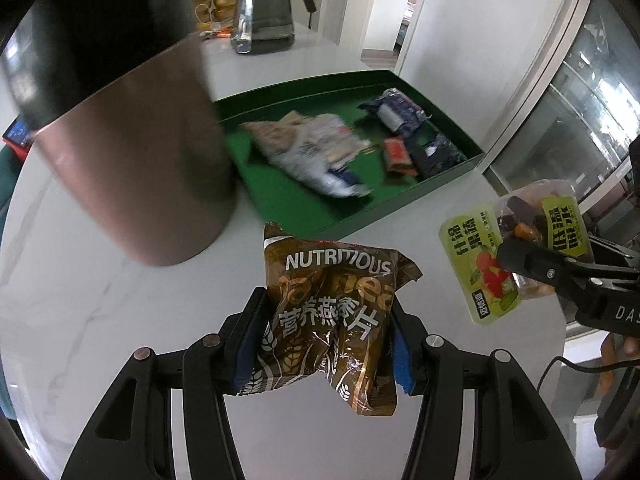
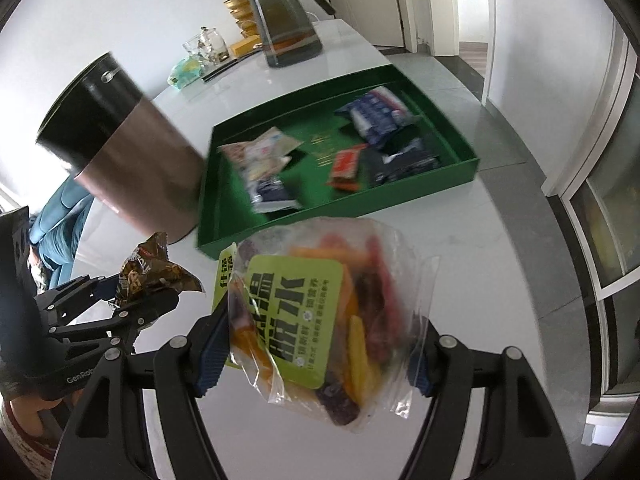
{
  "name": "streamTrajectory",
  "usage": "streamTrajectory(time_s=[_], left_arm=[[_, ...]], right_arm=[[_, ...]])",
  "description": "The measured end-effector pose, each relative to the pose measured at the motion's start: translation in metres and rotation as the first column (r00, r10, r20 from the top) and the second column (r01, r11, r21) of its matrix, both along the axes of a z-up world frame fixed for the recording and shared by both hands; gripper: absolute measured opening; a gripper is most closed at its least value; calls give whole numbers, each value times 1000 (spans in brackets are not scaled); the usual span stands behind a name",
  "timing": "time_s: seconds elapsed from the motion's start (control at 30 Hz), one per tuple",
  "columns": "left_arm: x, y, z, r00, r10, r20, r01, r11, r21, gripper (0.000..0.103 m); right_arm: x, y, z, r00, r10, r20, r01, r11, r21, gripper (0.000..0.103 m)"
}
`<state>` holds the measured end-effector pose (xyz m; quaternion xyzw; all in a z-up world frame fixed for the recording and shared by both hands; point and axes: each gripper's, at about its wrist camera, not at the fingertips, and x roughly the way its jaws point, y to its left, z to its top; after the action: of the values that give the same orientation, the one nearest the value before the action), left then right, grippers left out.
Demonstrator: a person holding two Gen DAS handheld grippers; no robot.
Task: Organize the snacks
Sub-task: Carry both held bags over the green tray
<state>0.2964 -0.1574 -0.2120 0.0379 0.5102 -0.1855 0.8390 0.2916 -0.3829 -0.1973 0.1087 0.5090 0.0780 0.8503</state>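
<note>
My left gripper (image 1: 326, 334) is shut on a brown oatmeal packet (image 1: 332, 312) marked NUTRITIOUS, held above the white table in front of the green tray (image 1: 280, 196). My right gripper (image 2: 320, 344) is shut on a clear bag of dried fruit with a green label (image 2: 316, 312), held above the table near the tray's (image 2: 224, 236) front edge. Each gripper shows in the other view: the right one with its bag (image 1: 516, 256) at the right, the left one with its packet (image 2: 148, 272) at the left. The tray holds several snack packets (image 1: 312, 148) (image 2: 260, 164).
A tall copper and black canister (image 1: 132, 152) (image 2: 132, 160) stands left of the tray. A glass kettle (image 1: 266, 4) (image 2: 284, 20), golden bowls (image 1: 208, 0) and a glass jar (image 2: 206, 46) stand at the back. The table's right edge drops to the floor by a glass door (image 2: 600, 208).
</note>
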Motion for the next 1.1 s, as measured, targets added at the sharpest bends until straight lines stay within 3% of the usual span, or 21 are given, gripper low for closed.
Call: streamTrajectory(time_s=[0.27,0.47,0.7,1.1], left_arm=[[32,-62,3,999,42,15,-42,999,-5,49],[61,-85,11,995,87,42,-87,996,4,49],[101,-87,11,983,164,77,-167,985,35,49],[156,-75,-10,969,241,49,-244,968,59,49]], right_arm=[[32,-46,10,999,31,27,-31,1000,-1,103],[69,-62,21,996,67,51,-67,998,-3,103],[123,-63,26,990,119,71,-118,993,-23,103],[194,-44,5,983,183,26,-181,982,-46,103]])
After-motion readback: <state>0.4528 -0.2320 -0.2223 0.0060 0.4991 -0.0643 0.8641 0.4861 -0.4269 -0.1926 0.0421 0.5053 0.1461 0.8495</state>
